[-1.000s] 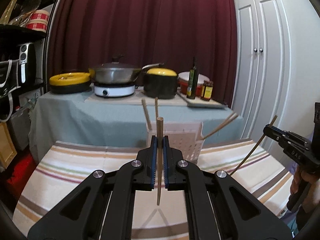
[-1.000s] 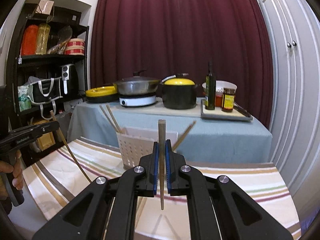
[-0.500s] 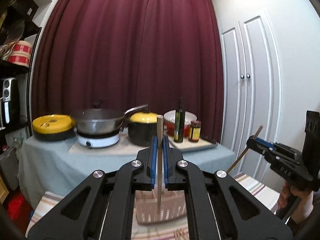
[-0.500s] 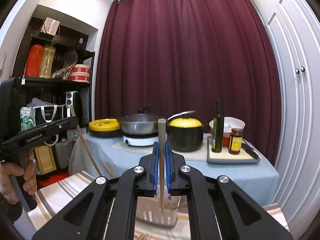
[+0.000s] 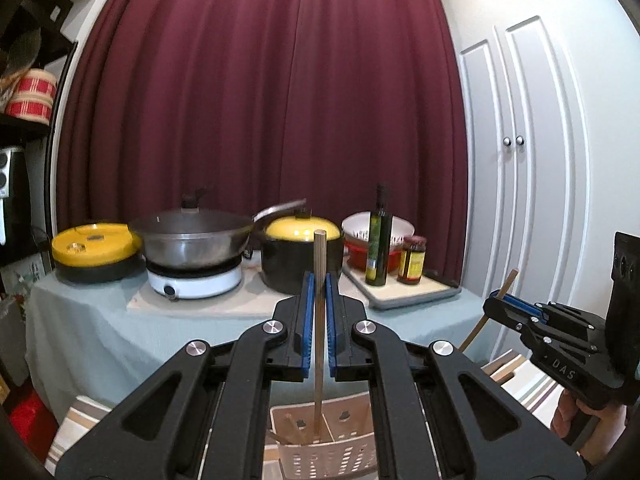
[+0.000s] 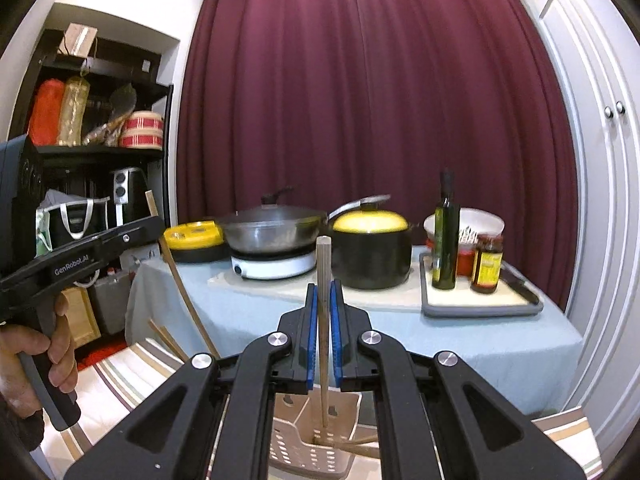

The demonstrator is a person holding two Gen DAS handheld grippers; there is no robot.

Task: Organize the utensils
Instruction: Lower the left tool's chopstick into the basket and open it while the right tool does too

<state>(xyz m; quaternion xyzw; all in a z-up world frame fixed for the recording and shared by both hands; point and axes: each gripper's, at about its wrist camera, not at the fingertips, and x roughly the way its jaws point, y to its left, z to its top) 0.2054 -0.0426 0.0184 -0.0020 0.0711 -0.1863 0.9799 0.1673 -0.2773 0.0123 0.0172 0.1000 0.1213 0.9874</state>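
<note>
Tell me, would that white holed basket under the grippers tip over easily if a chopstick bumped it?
Possibly. The basket looks like thin perforated plastic, so probably light. The chopsticks already inside lean to one side, which may pull it off balance. The chopstick in the left gripper hangs upright above its opening, so a straight drop seems gentler.

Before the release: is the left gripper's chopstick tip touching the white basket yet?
Cannot tell. In the left wrist view the chopstick, clamped in the left gripper, ends inside the white basket's opening, but nothing shows whether its tip meets the bottom.
</note>
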